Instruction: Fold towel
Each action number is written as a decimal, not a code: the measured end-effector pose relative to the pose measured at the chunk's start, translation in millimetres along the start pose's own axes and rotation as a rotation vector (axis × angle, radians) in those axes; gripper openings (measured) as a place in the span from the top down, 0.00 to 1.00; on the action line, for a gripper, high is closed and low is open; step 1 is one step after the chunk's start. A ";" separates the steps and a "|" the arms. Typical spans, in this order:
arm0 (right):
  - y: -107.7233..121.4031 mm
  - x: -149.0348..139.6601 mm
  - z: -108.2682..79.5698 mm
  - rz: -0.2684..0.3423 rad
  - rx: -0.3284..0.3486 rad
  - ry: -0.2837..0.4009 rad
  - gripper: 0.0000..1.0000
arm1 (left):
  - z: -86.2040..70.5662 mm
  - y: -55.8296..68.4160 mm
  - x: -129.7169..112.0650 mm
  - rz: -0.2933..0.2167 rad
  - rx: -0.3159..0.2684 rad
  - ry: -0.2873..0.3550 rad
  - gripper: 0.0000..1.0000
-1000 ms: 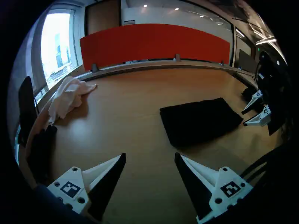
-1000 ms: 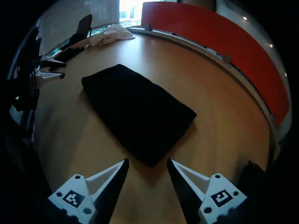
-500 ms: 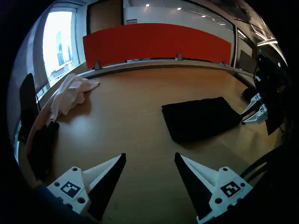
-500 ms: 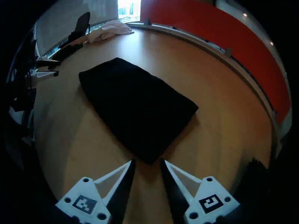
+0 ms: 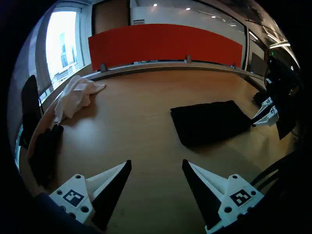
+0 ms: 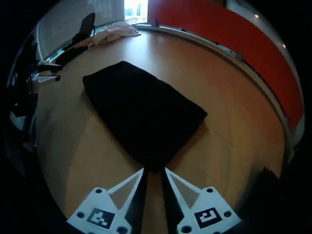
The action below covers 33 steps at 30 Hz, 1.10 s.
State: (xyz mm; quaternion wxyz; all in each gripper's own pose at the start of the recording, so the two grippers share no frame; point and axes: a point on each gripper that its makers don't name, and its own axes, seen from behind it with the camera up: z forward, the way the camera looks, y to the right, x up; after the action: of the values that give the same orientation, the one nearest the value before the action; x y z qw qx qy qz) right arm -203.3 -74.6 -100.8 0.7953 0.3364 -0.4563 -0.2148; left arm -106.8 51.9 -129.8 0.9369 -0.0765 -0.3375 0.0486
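Note:
A black towel (image 6: 144, 109), folded into a rectangle, lies flat on the wooden table (image 6: 234, 117). My right gripper (image 6: 154, 171) sits at the towel's near corner, its fingers closed to a narrow gap with the corner pinched between the tips. In the left gripper view the same towel (image 5: 208, 121) lies to the right of centre, with the right gripper (image 5: 255, 118) at its far right end. My left gripper (image 5: 156, 165) hovers open above bare table (image 5: 132, 117), well short of the towel and holding nothing. It also appears far off at the left as the left gripper (image 6: 58, 72).
A crumpled white cloth (image 5: 74, 97) lies at the table's far left by the window. A red divider panel (image 5: 167, 43) runs along the back edge. A dark chair (image 5: 29, 105) and a black bundle (image 5: 45, 152) sit at the left edge.
My right gripper has moved in on the towel's near corner and its fingers have closed from a wide gap to a narrow one. The left gripper has barely shifted.

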 end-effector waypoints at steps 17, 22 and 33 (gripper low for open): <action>2.4 23.4 -14.2 0.004 -0.032 0.075 0.96 | -1.7 -4.9 5.8 -0.005 0.010 0.010 0.03; 5.5 35.0 -22.2 -0.003 -0.047 0.102 0.96 | -2.8 -5.5 6.9 -0.005 0.012 0.011 0.03; 11.5 51.6 -39.2 -0.020 -0.074 0.140 0.96 | -5.3 -5.8 10.1 -0.010 0.017 0.021 0.03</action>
State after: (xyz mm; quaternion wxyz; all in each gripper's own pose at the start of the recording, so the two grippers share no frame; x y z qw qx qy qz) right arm -143.5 -86.9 -76.4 0.8350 0.3254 -0.3879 -0.2153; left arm -95.4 47.1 -126.4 0.9413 -0.0674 -0.3277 0.0457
